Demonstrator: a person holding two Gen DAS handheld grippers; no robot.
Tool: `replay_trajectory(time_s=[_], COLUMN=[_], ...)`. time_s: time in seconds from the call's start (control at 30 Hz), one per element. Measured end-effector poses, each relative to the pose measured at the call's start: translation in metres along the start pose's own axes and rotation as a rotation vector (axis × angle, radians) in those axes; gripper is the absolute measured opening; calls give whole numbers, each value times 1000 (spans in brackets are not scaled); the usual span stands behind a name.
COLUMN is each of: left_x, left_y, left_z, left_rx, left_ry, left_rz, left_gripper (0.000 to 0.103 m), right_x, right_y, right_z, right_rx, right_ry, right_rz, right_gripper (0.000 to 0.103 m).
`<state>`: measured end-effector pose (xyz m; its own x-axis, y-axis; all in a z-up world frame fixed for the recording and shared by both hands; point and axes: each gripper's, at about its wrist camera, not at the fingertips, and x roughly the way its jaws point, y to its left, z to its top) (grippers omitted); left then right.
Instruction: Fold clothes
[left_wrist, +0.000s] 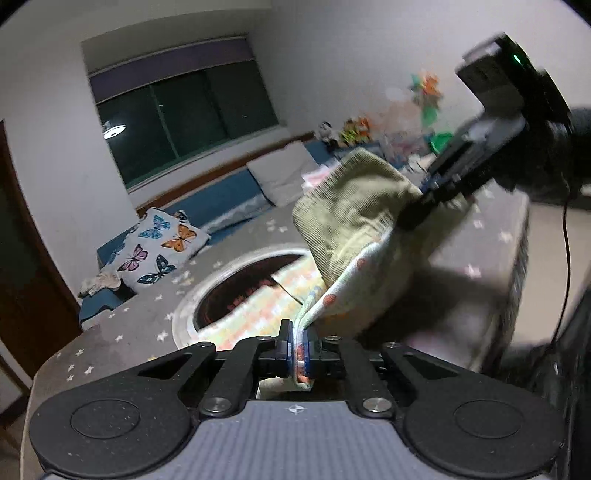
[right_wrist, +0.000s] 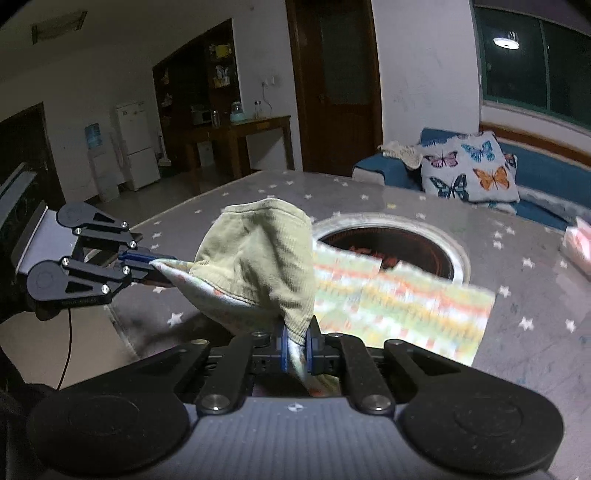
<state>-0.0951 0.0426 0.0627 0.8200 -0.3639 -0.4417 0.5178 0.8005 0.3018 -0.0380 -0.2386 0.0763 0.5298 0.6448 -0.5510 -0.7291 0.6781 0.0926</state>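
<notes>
Left gripper: jaws pressed together, pinching a hem of the garment. The cloth comes out between the blue pads and runs up toward 1 o'clock in the left wrist view.

Right gripper: jaws likewise pressed together on another edge of the same garment. In the left wrist view the right gripper sits at 2 o'clock, its tips buried in the fabric. In the right wrist view the left gripper sits at 9 o'clock, tips on the cloth corner.

The garment is olive-green ribbed fabric outside, with a pale spotted lining showing at the lower edge. It hangs bunched between the two grippers, held up off the worktop; its shadow falls on the surface below.

The worktop is grey with a white star print and has a round dark inset in its middle. A striped pastel cloth lies flat on it, partly over the inset, at 3 o'clock from the garment in the right wrist view. Both views are motion-blurred.

A butterfly cushion rests on the blue sofa past the worktop's far edge, at 10 o'clock in the left wrist view.
</notes>
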Motion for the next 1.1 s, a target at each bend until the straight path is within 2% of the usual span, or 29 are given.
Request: replay_trajectory(time_s=[0.27,0.43,0.63,0.8,0.83,0.87,0.93,1.03,1.1], left_x=[59,114,175,205,208,209,211,213,217], left_y=[49,82,108,114,114,114,116,123,128], left_z=[27,29,20,0,-3,-5,-7,-8,-9], left_rx=[-109,-187,-259,-322,-331,-339,-355,-363,-356], left_ry=[40,139,237,296,303,308,311,313,322], left_rz=[28,25,28,40,48,61,79,112,148], left_gripper=[6,6,6,10,11,14,18,24,25], right_x=[41,86,148,187,193,197,202,193,183], right_y=[-36,-69,-104,-127,-130,-133,-138,-144,-148], right_z=[48,70,72,58,55,52,46,42,43], right_rx=[-20,9,61,135,148,164,187,214,222], right_ry=[-6,43,111,131,132,128,118,84,61], right_rz=[-46,-59,-99,-148,-155,-166,-193,-238,-263], right_gripper=[8,8,8,10,11,20,24,37,38])
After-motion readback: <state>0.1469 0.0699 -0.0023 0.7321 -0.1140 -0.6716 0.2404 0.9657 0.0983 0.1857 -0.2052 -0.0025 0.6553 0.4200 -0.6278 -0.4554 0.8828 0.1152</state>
